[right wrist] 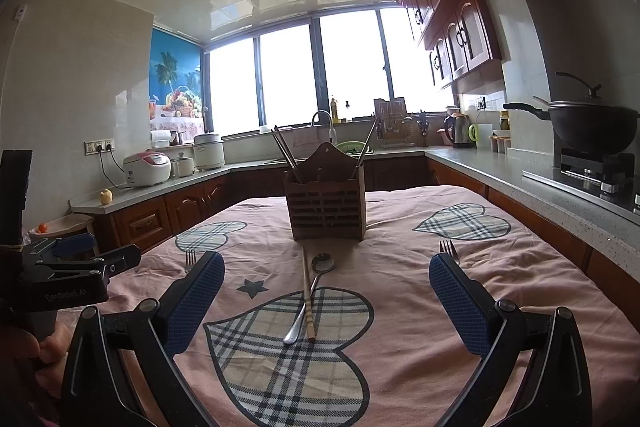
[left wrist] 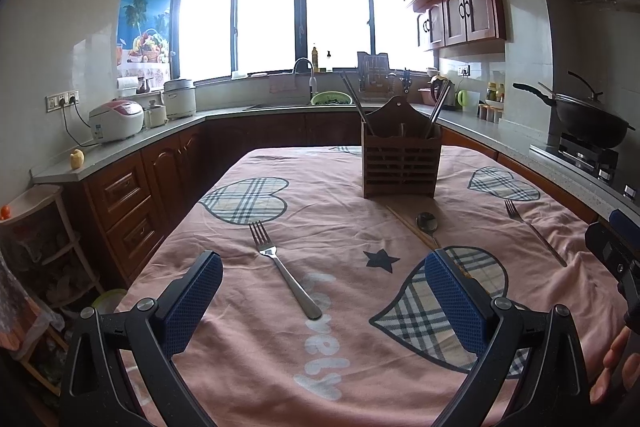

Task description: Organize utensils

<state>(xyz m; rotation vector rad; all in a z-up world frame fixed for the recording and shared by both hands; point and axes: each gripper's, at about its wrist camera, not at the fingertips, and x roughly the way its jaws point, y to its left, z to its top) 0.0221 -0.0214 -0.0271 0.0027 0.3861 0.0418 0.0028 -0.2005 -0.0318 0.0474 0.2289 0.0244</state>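
Note:
A brown wooden utensil holder stands mid-table with several chopsticks in it. On the pink cloth lie a steel fork, a second fork, a spoon and a wooden chopstick. My left gripper is open and empty, with the first fork lying between its fingers. My right gripper is open and empty, with the spoon and chopstick lying between its fingers. The first fork's tines peek out behind the right gripper's left finger.
The table is covered by a pink cloth with plaid hearts. Kitchen counters run around it, with rice cookers on the left, a sink at the back and a wok on the stove at the right.

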